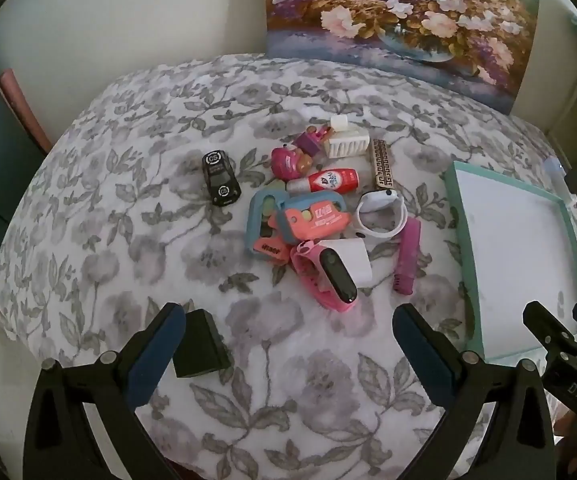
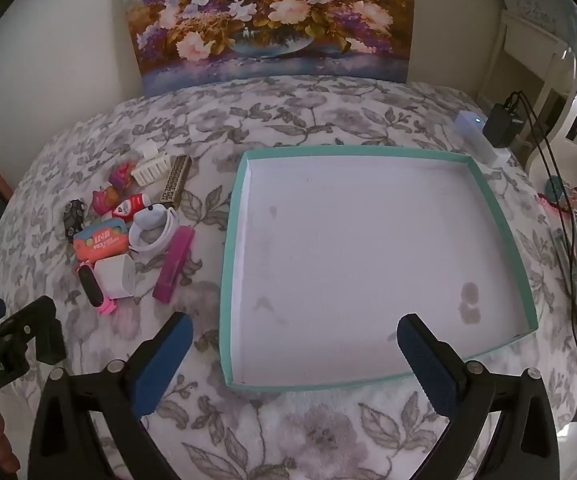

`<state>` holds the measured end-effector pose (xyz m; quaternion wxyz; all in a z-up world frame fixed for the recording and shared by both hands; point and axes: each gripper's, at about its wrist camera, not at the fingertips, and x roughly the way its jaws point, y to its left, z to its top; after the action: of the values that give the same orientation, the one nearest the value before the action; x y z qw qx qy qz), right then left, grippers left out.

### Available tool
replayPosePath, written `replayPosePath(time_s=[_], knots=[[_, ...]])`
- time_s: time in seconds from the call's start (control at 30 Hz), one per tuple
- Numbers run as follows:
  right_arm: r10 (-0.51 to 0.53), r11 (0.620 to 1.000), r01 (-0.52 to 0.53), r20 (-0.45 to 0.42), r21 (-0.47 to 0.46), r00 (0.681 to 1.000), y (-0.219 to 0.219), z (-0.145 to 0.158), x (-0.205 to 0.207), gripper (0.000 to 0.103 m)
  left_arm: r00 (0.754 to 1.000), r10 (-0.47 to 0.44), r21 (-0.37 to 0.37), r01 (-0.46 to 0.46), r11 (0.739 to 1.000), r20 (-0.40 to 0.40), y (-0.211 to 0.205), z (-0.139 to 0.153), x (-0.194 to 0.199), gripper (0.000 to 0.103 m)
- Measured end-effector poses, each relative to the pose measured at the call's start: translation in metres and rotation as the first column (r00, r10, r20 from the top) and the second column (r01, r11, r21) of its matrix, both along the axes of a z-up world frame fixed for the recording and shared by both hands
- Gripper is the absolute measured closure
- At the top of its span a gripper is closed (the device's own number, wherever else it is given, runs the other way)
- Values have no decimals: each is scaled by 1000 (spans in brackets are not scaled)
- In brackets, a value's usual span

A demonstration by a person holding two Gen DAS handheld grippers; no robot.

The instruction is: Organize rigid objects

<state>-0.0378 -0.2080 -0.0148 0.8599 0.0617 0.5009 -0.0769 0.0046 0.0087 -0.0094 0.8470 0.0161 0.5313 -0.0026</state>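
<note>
- Both grippers, the left gripper [image 1: 288, 344] and the right gripper [image 2: 294, 354], are being held tilted downward above the floral bedspread [image 1: 128, 220], jaws spread wide, nothing gripped.
- Further off, small rigid objects, among them a pink smartwatch [image 1: 328, 276], are lying heaped.
- Beside the heap, an empty teal-rimmed tray [image 2: 500, 216] is being kept ready, seemingly for sorting.

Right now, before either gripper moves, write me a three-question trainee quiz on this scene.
1. True or false: the teal tray already holds some of the items.
2. Which lies apart from the pile, alone? A) red bottle B) black toy car C) white wristband
3. Fill in: both the left gripper and the right gripper are ____.

Key:
1. False; it holds none.
2. B
3. open, holding nothing
</note>
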Motion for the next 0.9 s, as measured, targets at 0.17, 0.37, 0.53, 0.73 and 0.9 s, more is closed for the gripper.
replayPosePath(time_s=[0.17,0.37,0.53,0.73,0.9], knots=[[1,1000,-1,-3,-1,1000,0,-2,-1,0,1000,9,-7,-9,1000,-9,1,-1,0,0],[5,1000,-5,-12,-3,1000,1,-4,0,0,1000,21,-27,-21,999,-20,2,-1,1,0],[6,1000,-6,-14,-4,1000,0,-4,0,0,999,25,-45,-26,999,-33,3,-3,2,0],[6,1000,-7,-15,-4,1000,1,-4,0,0,999,5,-42,-6,999,-33,0,-3,2,0],[6,1000,-6,-16,-4,1000,1,-4,0,0,999,7,-40,-8,999,-40,2,-5,2,0]])
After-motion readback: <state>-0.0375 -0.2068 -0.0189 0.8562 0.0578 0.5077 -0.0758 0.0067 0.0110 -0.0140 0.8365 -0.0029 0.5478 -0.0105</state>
